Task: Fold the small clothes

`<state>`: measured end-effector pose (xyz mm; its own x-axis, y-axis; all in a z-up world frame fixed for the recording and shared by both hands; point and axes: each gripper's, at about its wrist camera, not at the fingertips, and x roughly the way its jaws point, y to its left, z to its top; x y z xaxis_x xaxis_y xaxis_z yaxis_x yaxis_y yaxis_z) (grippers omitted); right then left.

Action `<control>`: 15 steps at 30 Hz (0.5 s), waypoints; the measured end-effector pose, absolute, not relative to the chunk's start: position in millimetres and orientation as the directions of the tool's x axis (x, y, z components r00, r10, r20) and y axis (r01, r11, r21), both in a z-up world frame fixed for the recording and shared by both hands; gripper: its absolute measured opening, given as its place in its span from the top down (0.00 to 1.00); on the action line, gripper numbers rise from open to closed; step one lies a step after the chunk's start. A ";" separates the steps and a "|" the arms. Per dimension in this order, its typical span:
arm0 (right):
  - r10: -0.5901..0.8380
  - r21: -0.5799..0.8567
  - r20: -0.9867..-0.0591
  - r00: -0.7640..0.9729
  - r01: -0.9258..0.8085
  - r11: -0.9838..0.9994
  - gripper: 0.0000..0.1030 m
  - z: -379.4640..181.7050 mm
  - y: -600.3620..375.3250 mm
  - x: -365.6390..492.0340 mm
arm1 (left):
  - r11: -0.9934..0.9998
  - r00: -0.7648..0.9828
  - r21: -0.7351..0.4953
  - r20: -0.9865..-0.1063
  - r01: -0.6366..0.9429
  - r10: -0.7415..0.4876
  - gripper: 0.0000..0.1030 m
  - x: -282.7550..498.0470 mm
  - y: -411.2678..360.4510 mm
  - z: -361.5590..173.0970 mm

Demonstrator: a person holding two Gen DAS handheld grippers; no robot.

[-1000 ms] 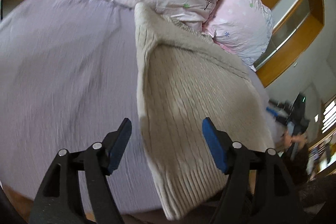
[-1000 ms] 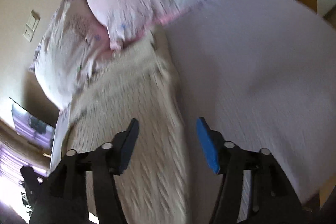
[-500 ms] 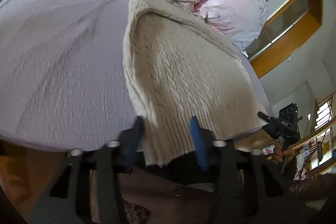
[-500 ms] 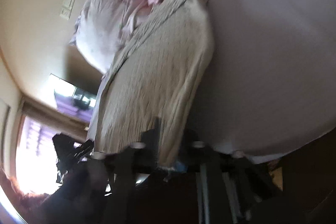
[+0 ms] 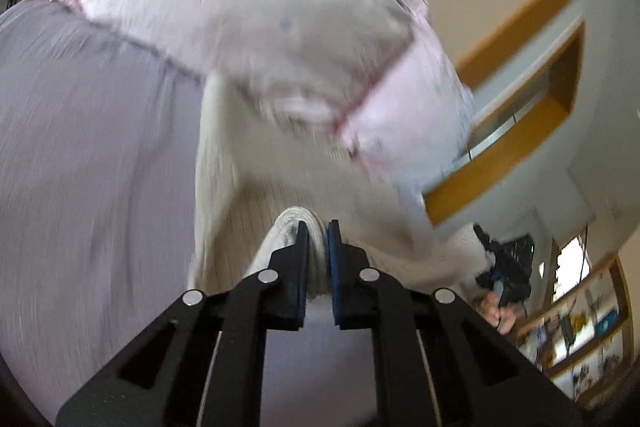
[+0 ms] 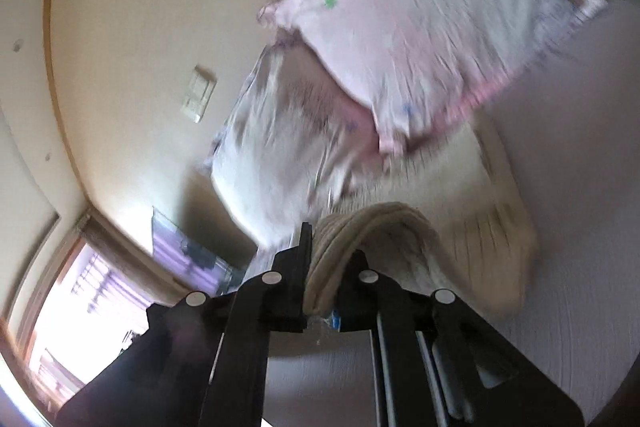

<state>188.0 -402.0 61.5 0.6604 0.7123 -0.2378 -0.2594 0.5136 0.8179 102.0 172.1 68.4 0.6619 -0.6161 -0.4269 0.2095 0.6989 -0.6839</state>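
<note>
left hand-held gripper (image 5: 316,231) pinches sweater (image 5: 240,187) hem | right hand-held gripper (image 6: 324,247) clamps sweater hem | both raised above bed (image 5: 80,167)

Both wrist views close, low over bed (image 5: 80,167), facing pillows (image 6: 420,19)

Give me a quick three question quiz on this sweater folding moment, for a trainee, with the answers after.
1. True or false: the left gripper is shut on the cream knit sweater.
2. What does the right gripper hold? A) a pillow B) the sweater's hem C) nothing
3. Fill in: beyond the sweater lie two floral ____ on the lilac bedsheet.

Key: 1 true. 2 B: the ribbed hem is folded up between its jaws. 3 pillows.
</note>
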 end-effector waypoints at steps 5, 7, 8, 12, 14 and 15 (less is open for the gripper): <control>0.569 0.802 -0.398 0.720 -0.028 0.596 0.92 28.7 -384.4 310.7 | 0.757 0.716 -0.644 -0.479 0.107 -0.508 0.92 209.5 161.0 59.1; 0.501 0.756 -0.504 0.703 0.078 0.650 0.90 11.1 -377.0 340.4 | 0.780 0.695 -0.625 -0.546 0.035 -0.468 0.92 251.9 156.7 45.0; 0.482 0.737 -0.550 0.681 0.126 0.664 0.85 2.1 -374.9 352.0 | 0.783 0.689 -0.622 -0.565 0.006 -0.454 0.92 261.2 158.2 40.3; 0.524 0.801 -0.515 0.679 0.162 0.577 0.26 -6.2 -381.9 354.3 | 0.761 0.699 -0.649 -0.551 -0.016 -0.455 0.69 261.8 173.1 42.2; 0.486 0.803 -0.436 0.757 0.083 0.591 0.03 14.9 -389.4 334.5 | 0.770 0.706 -0.639 -0.543 0.005 -0.455 0.49 244.3 182.4 48.6; 0.491 0.806 -0.400 0.774 0.042 0.590 0.03 21.7 -392.5 326.5 | 0.771 0.700 -0.637 -0.545 0.012 -0.461 0.45 240.4 182.9 51.6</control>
<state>326.5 -392.5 21.7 0.7742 0.4909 -0.3996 0.0422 0.5898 0.8064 240.4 182.9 51.6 0.7004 -0.4607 -0.5452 0.0118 0.7711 -0.6365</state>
